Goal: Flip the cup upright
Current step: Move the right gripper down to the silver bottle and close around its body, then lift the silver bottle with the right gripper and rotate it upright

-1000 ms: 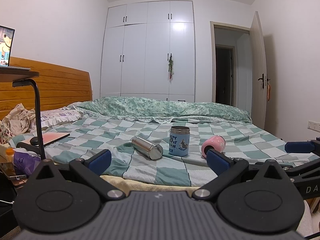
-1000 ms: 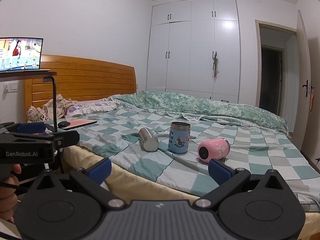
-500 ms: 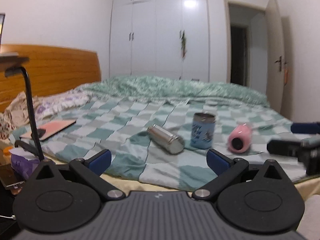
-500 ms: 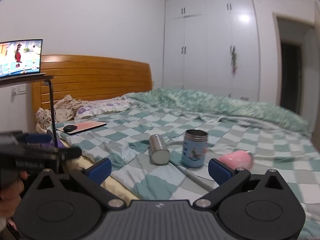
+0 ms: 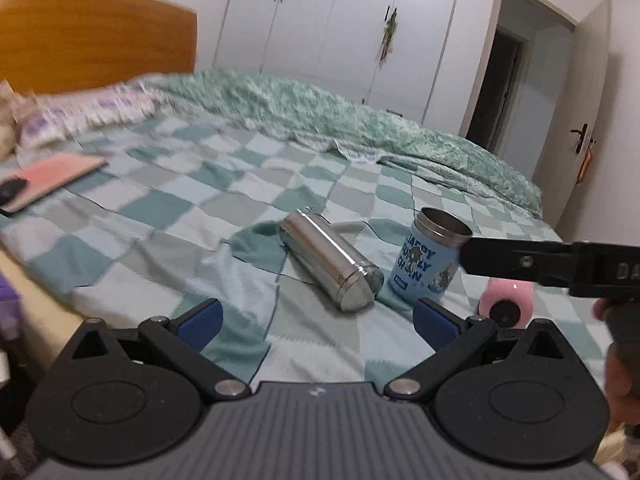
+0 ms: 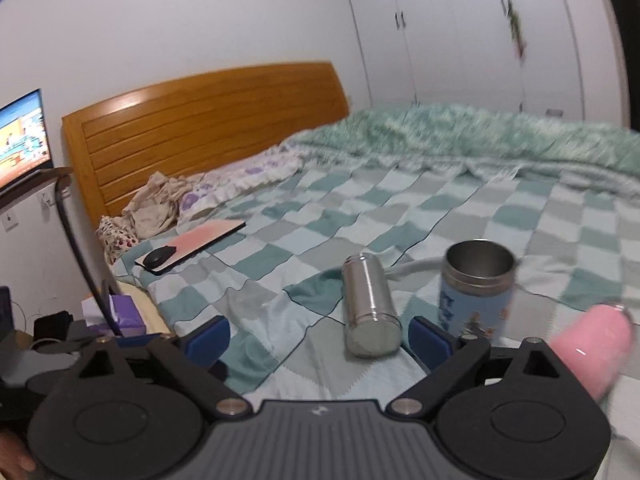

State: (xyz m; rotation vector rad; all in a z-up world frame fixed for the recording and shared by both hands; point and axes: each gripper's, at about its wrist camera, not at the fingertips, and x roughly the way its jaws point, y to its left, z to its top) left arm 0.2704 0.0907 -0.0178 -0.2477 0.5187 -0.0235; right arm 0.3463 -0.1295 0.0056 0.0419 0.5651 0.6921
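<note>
A steel cup (image 5: 330, 260) lies on its side on the checked bedspread (image 5: 168, 208), its closed base toward me; it also shows in the right wrist view (image 6: 370, 306). A blue printed cup (image 5: 430, 260) stands upright to its right, mouth up (image 6: 476, 288). A pink cup (image 5: 506, 304) lies on its side further right (image 6: 592, 350). My left gripper (image 5: 318, 318) is open and empty, short of the steel cup. My right gripper (image 6: 320, 332) is open and empty, close to the steel cup's base; its finger (image 5: 516, 258) crosses in front of the blue cup.
A pink pad with a black mouse (image 6: 160, 257) lies at the bed's left edge. A wooden headboard (image 6: 208, 132) stands behind. A side table with a screen (image 6: 22, 136) and a purple tissue box (image 6: 120, 312) stand left of the bed. White wardrobes and an open door (image 5: 504, 92) are beyond.
Both grippers have moved forward and down toward the cups, which now look much larger. The right gripper has swung in over the blue and pink cups. Nothing has been grasped.
</note>
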